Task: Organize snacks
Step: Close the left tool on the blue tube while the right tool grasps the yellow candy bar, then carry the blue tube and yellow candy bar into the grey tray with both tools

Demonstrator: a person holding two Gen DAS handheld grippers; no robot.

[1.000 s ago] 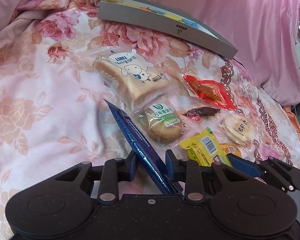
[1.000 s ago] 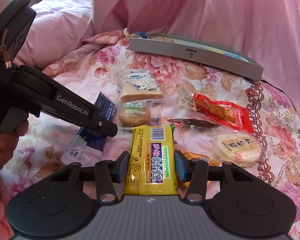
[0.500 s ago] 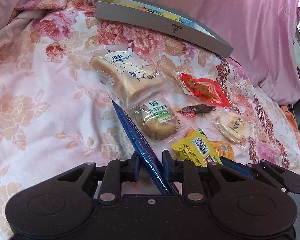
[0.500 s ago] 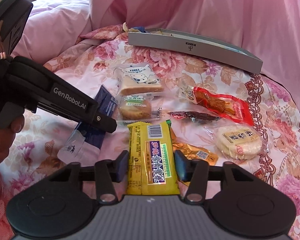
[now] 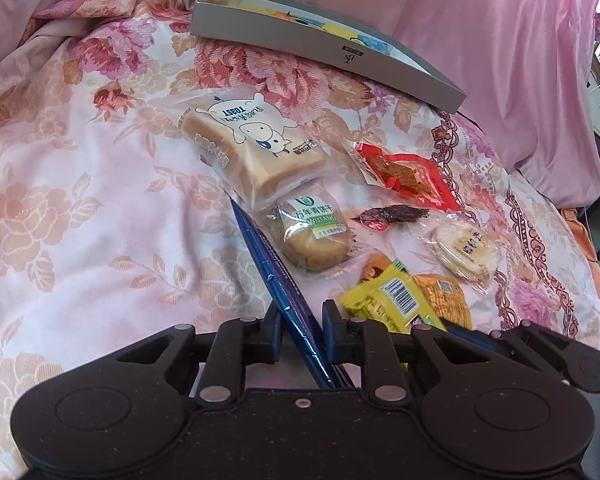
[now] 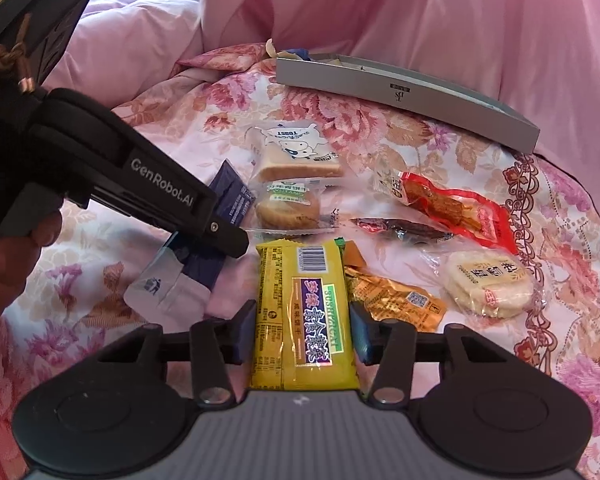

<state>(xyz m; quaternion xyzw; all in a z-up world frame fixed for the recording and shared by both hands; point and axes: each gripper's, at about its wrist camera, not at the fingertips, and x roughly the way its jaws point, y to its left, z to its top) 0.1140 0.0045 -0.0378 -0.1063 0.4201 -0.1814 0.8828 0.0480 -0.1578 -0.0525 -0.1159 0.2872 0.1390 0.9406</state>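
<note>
Snack packets: I count nine, all on the flowered bedcover (image 5: 80, 200).
Landmark: the toast packet (image 5: 256, 152).
Left gripper (image 5: 300, 332): my jaws have just been closing; they now pinch the blue packet (image 5: 276, 280) edge-on. It slants up toward the toast packet.
Right gripper (image 6: 302, 332): my pads hold the yellow biscuit bar (image 6: 304, 312) by its long sides, on the near side of the toast packet.
Grey box (image 5: 320, 40): behind the toast packet; some colourful things lie inside, but I cannot tell what.
</note>
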